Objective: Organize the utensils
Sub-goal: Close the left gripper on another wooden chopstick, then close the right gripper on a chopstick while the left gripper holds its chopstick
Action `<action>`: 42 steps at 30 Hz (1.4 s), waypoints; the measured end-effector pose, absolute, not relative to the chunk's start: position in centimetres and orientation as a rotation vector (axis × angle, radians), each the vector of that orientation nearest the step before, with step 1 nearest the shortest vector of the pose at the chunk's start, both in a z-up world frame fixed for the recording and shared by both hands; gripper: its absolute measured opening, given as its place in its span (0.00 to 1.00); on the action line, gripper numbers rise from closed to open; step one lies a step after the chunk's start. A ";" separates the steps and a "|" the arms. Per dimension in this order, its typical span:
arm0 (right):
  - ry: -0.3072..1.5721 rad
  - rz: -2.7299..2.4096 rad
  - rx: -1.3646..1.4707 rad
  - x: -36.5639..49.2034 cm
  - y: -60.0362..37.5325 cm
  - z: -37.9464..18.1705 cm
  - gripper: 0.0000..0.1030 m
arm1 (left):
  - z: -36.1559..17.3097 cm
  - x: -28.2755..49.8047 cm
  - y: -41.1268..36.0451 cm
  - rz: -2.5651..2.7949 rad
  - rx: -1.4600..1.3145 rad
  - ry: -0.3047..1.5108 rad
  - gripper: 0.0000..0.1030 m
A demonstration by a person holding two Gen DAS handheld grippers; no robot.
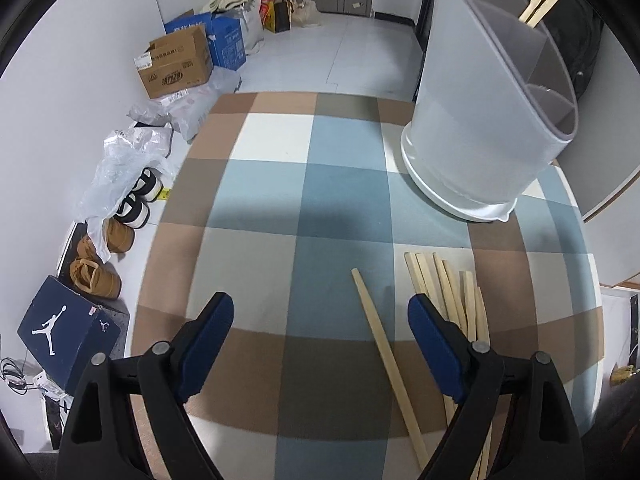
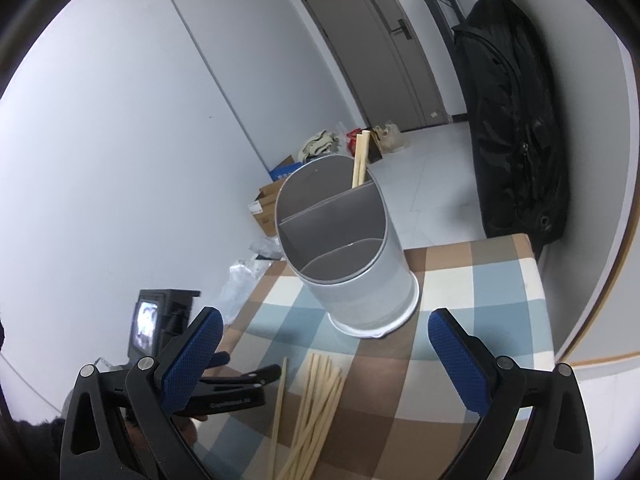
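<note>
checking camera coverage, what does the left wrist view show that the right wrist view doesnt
Only the left wrist view shows the floor clutter: a navy shoe box with a white jumping-figure logo, tan suede shoes and the open left gripper from its own camera.

Only the right wrist view shows the black hanging bag in full, the grey door's handle and the open right gripper.

Both show the grey divided utensil holder with two chopsticks standing in it, the loose pale wooden chopsticks and the checked tablecloth.

Checked tablecloth (image 1: 260, 200) – on it a utensil holder (image 1: 472, 152), loose chopsticks (image 1: 452, 292)
</note>
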State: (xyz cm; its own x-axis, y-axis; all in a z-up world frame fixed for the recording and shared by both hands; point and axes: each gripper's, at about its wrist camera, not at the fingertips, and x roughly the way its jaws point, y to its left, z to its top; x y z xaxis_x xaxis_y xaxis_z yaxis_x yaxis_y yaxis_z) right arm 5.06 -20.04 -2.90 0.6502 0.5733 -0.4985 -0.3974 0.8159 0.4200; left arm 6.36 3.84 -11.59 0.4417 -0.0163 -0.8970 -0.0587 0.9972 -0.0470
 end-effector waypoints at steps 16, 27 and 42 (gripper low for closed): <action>0.696 0.539 0.333 6.0 -21.2 -3.5 1.00 | -12.2 8.1 2.0 -0.015 -0.031 1.169 0.05; 0.735 0.504 0.315 6.2 -21.4 -4.1 1.00 | -10.8 7.8 3.2 -0.020 -0.147 1.085 0.00; 1.013 0.546 0.210 7.1 -17.6 -8.8 0.60 | -6.7 6.4 6.3 -0.090 -0.360 0.888 0.00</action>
